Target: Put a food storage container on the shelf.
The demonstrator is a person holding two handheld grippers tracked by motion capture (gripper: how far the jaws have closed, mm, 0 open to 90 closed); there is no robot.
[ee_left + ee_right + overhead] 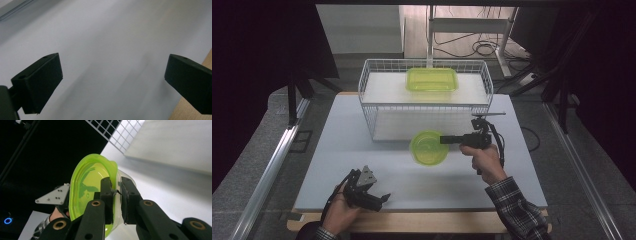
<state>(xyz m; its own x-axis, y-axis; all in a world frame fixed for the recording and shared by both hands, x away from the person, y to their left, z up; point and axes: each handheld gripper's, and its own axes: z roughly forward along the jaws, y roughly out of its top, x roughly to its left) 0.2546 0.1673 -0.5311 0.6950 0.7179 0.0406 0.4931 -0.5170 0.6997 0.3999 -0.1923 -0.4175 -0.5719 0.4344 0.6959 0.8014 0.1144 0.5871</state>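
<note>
At frame centre we see the right gripper (446,139) clamped on the rim of the round green bowl (428,148), carried above the tabletop (362,150). The left gripper (383,198), lower left, rests with jaws apart and empty. We judge this the carrying step; next the bowl must clear the wire basket (372,90) rim.

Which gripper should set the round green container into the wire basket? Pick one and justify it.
Right. The right gripper has its jaws shut on the round green container, just in front of the wire basket. The left gripper sits open at the table's near edge.
</note>
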